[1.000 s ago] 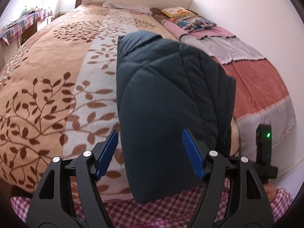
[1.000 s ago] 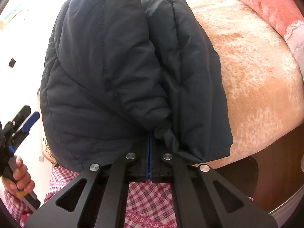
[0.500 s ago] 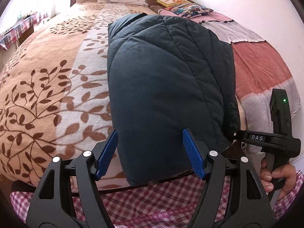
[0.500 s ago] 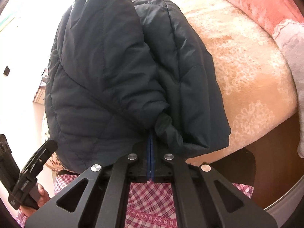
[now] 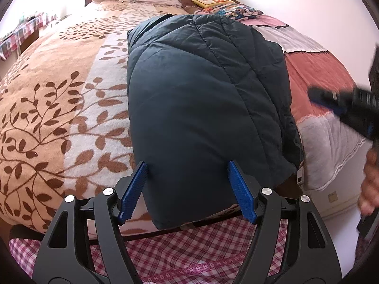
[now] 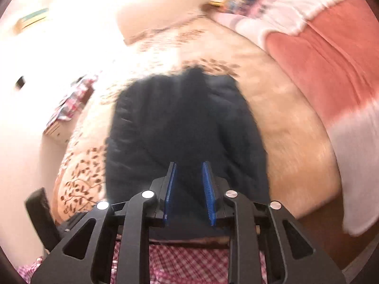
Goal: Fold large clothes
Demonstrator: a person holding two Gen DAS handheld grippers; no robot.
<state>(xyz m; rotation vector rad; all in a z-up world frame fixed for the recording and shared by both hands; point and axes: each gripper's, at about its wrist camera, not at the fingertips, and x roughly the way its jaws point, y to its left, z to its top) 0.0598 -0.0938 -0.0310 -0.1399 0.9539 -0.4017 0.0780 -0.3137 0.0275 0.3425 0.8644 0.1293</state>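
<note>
A dark navy quilted jacket (image 5: 203, 99) lies folded into a thick bundle on the bed, its near end hanging over the foot edge. It also shows, blurred, in the right wrist view (image 6: 184, 127). My left gripper (image 5: 188, 182) is open, its blue pads on either side of the jacket's near end without closing on it. My right gripper (image 6: 189, 184) is open and empty, pulled back above the jacket's near end. The right gripper also shows as a blurred dark shape in the left wrist view (image 5: 350, 106), to the right of the jacket.
The bed has a beige blanket with brown leaf print (image 5: 59, 99) on the left and a pink, red and grey quilt (image 5: 319, 75) on the right. Pillows (image 5: 227, 7) lie at the headboard. A low table (image 5: 19, 35) stands far left. Checked fabric (image 5: 189, 248) is below.
My right gripper has let go of the jacket, opened and drawn back and up quickly. The jacket has settled flatter on the bed. My left gripper stayed open around its near end.
</note>
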